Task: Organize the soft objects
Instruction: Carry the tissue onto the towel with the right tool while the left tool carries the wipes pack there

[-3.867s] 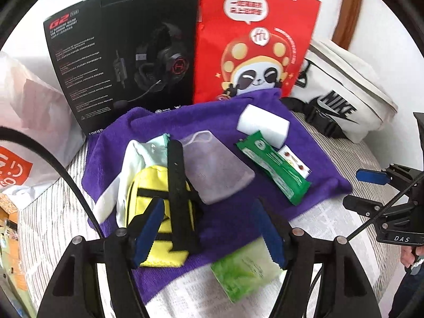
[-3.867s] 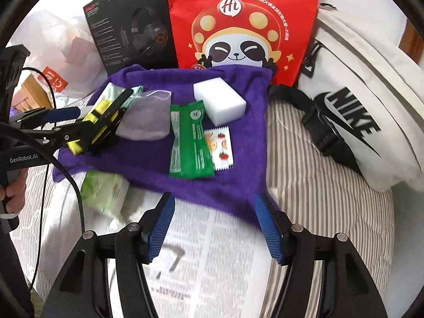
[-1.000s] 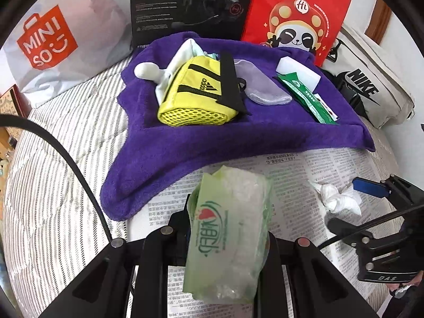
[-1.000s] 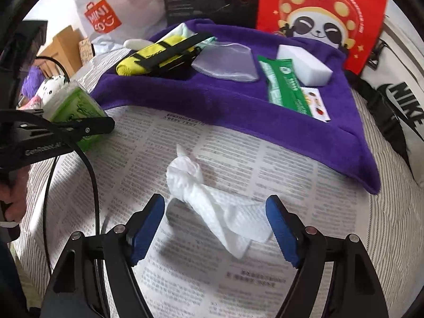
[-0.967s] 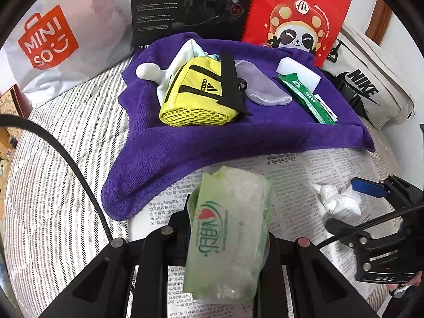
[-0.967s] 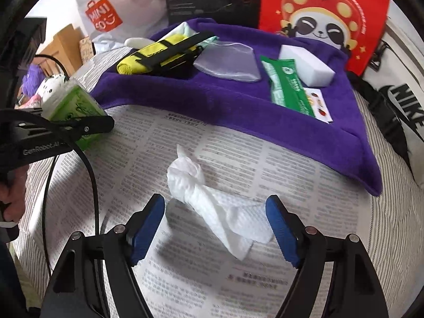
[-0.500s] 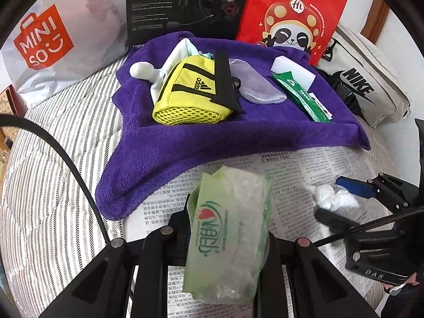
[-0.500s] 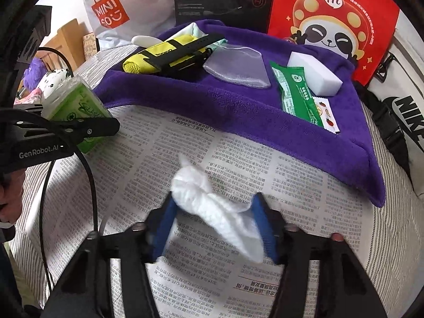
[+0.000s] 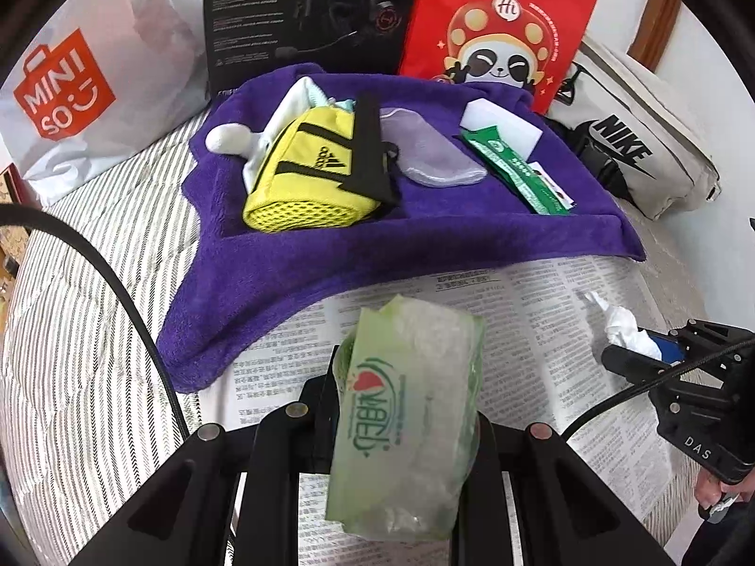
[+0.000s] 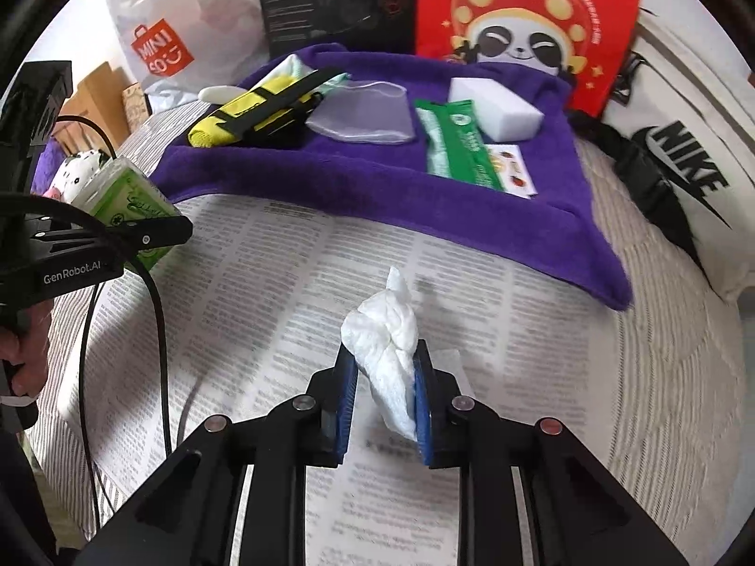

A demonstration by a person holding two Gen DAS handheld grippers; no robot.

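Observation:
My left gripper (image 9: 406, 405) is shut on a green pack of tissues (image 9: 406, 420), held above the newspaper (image 9: 542, 330); the pack also shows at the left of the right wrist view (image 10: 127, 203). My right gripper (image 10: 384, 391) is shut on a crumpled white tissue (image 10: 387, 335), lifted just off the newspaper (image 10: 283, 292); it also shows at the right of the left wrist view (image 9: 623, 325). On the purple towel (image 9: 330, 254) lie a yellow pouch (image 9: 306, 179), a grey mesh bag (image 9: 429, 151), a white sponge (image 9: 500, 122) and a green packet (image 9: 514, 170).
A white Miniso bag (image 9: 89, 89), a black headset box (image 9: 306, 9) and a red panda bag (image 9: 500, 28) stand behind the towel. A white Nike bag (image 9: 646, 151) lies at the right. The striped mattress (image 9: 71, 339) runs to the left.
My right gripper has shut on the white tissue and raised it off the newspaper. My left gripper keeps holding the green pack and has drifted slightly.

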